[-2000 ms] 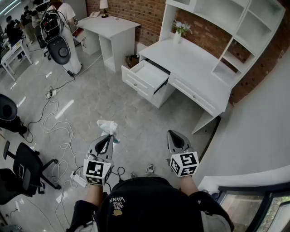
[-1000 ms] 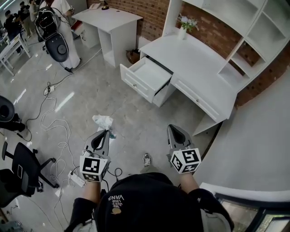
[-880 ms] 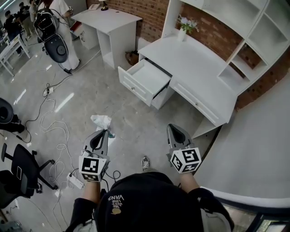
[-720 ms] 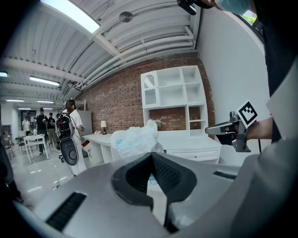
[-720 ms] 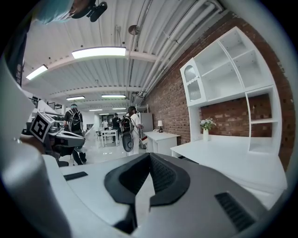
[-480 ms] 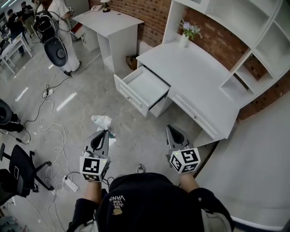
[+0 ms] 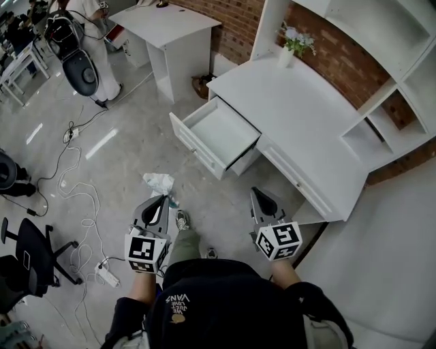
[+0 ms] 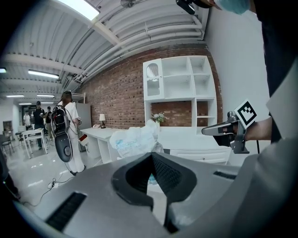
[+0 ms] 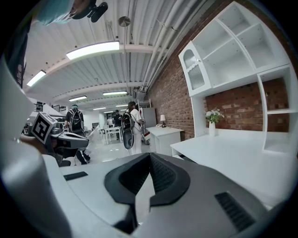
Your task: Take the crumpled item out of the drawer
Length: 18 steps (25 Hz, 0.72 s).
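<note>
Left gripper is held low, out in front of the person's body. It sits roughly level and points forward. Its marker cube is at the hand end.
In the left gripper view its fingers are closed, pinching the crumpled wad at the tips.
The wad is thin and white with pale blue print, and heavily creased. It bunches up and forward past the fingertips.
In the head view the wad hangs over the floor, out of the drawer and well apart from it.

Right gripper is beside the left one at the same height, with a clear gap between them, and also points forward. Its fingers are pressed together with nothing between them.
A shoe shows on the floor between the two grippers.

Left of the person there are a power strip, loose cables and an office chair.

Ahead, the drawer stands pulled open from the white table, and its inside reads plain white.
A vase with flowers stands at the table's back edge. White shelves rise above it against a brick wall.

Further left there are a small white side table and a person with a backpack.
</note>
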Tool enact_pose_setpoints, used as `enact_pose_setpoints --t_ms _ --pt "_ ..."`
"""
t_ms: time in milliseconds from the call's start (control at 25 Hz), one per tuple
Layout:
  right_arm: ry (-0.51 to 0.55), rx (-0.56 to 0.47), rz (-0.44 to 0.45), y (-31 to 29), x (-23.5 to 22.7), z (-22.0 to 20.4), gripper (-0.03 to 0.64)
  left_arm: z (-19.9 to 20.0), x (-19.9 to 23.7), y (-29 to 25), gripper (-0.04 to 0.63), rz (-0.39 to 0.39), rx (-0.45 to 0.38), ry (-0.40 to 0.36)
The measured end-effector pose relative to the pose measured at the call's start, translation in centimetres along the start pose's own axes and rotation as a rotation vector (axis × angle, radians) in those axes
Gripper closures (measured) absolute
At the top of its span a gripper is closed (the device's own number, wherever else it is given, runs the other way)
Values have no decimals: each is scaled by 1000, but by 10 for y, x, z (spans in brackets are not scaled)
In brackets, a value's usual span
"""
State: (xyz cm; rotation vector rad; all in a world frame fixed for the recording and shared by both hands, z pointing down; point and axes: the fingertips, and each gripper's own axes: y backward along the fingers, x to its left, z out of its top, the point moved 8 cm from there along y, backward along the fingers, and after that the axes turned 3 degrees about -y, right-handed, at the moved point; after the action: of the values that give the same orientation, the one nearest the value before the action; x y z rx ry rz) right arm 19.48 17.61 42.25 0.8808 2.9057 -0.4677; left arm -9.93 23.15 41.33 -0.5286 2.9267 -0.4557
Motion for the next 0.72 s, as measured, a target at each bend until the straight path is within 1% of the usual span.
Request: enact_pose_setpoints --t_ms 160,320,480,720 --pt "-18 -6 -28 -39 -11 6 617 3 28 -41 589 -35 -2 -5" --pt "-24 -14 -64 -81 -15 24 617 16 65 -83 589 -82 -1 -20" --pt "-39 -29 -117 -125 -17 43 615 30 102 -127 589 -149 0 -50" --pt "-64 -45 -192 -183 -18 58 617 43 154 -189 589 -245 2 -88"
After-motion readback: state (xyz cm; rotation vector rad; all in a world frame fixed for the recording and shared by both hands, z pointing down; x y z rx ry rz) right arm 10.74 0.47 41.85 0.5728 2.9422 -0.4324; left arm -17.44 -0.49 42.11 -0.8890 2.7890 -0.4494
